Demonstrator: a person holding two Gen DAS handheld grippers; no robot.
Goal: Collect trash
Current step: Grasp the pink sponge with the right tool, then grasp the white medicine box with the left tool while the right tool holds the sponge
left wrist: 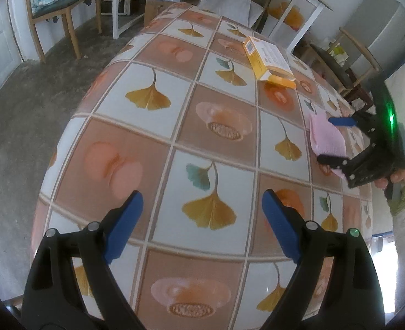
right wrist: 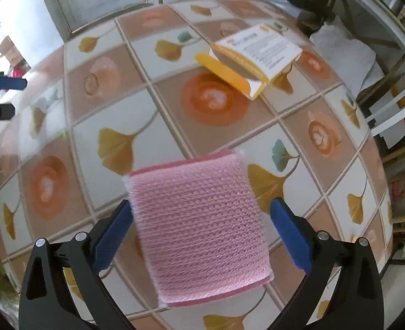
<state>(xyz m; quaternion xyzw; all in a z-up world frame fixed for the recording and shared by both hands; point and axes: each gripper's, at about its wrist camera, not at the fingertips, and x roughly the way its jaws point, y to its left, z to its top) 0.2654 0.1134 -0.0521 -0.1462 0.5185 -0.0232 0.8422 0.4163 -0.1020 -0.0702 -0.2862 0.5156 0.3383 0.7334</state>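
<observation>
The right gripper (right wrist: 199, 220) is spread around the pink sponge (right wrist: 202, 228) on the table (right wrist: 98, 181); the yellow box (right wrist: 252, 55) lies at one o'clock; the left gripper (left wrist: 202, 214) hangs spread, holding nothing.

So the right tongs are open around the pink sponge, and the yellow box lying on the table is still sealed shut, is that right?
Not quite. The box isn't sealed: its end flap hangs open, as the right wrist view shows. The rest holds: the right tongs are open around the pink sponge, and the box lies on the table.
</observation>
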